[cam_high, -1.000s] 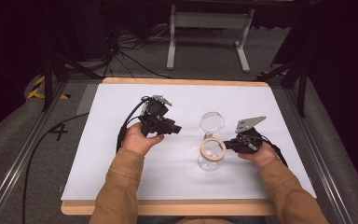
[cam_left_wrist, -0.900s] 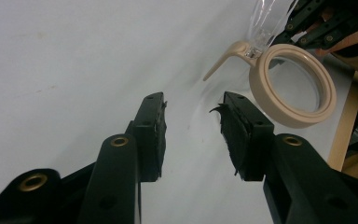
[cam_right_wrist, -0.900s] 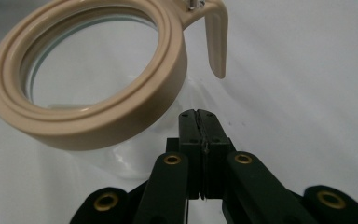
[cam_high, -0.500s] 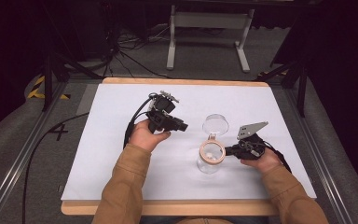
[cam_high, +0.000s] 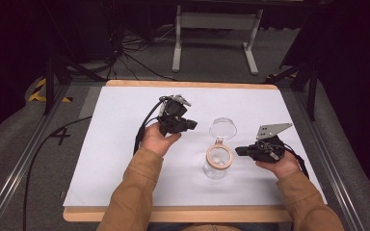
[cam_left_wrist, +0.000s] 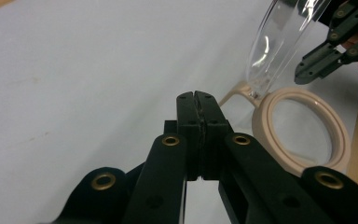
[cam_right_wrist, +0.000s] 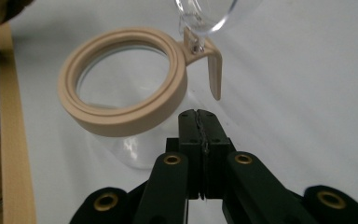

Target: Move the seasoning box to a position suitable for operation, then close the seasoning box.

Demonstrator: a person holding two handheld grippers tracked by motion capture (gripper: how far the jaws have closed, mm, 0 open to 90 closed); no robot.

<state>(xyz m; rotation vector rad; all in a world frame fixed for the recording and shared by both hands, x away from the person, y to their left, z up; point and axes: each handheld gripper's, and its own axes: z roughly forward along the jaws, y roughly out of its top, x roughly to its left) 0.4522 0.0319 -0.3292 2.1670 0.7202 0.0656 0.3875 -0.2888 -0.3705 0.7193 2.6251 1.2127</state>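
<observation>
Glass jar [cam_high: 216,166] with beige rim ring, table [cam_high: 125,144] centre-right, clear hinged lid [cam_high: 222,128] flipped up at its 12 o'clock. Right gripper [cam_high: 238,151]: jaws pressed together, empty, just beside rim at 3 o'clock, nearer. Left gripper [cam_high: 192,126]: also closed, empty, at jar's 10 o'clock, near lid.

text: "4" [cam_high: 61,136] | on: grey floor [cam_high: 24,144] left of table
</observation>
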